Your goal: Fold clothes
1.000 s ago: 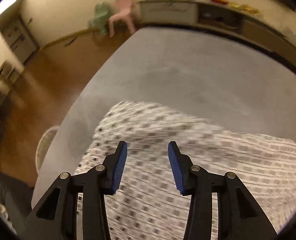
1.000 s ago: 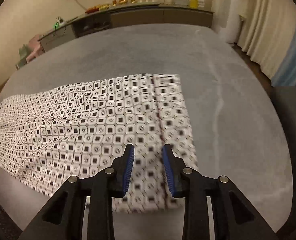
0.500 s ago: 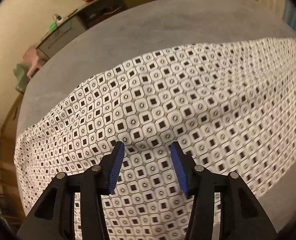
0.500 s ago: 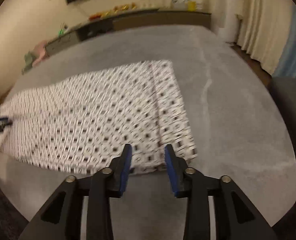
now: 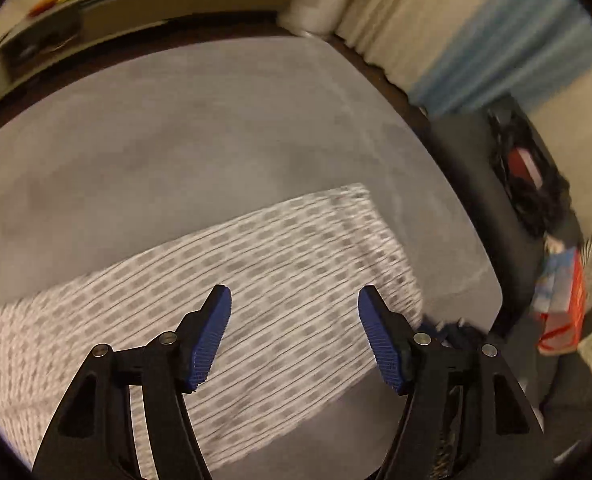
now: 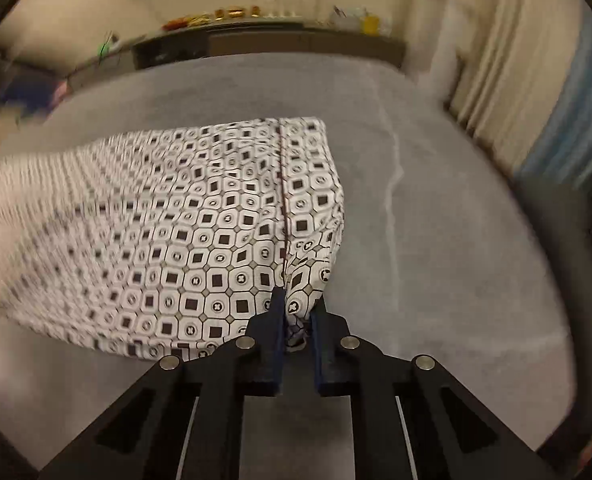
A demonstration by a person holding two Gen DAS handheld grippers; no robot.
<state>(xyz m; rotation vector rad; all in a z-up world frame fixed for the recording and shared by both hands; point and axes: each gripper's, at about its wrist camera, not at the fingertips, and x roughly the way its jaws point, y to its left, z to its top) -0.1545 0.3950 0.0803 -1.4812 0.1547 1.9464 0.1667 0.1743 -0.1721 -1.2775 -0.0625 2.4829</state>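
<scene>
A: Where is the garment?

B: We see the white cloth printed with black squares and rings [image 6: 199,232] lying as a long band across the grey felt-covered tabletop [image 6: 436,240]. Its short end points toward the right edge of the tabletop, and a dark seam line [image 6: 283,200] runs across the band just inside that end. The cloth's left part is blurred in the right wrist view, so we cannot read its outline there.

A: State of the right gripper?

B: We find the right gripper [image 6: 298,312] pinching the cloth at its near right corner. The blue-padded fingers [image 6: 276,320] are pressed against a bunched fold of fabric, and that corner puckers upward at the pinch.

A: State of the left gripper?

B: The left gripper [image 5: 291,300] has its jaws spread wide. We see the printed cloth [image 5: 255,280] below and between its blue ribbed pads [image 5: 211,340], with nothing held. This view is motion-blurred, so we cannot tell whether the pads touch the fabric.

A: Surroundings?

B: We note a long low cabinet carrying small coloured items [image 6: 279,36] beyond the far edge of the tabletop, and cream and blue curtains [image 6: 536,100] past the right edge.
</scene>
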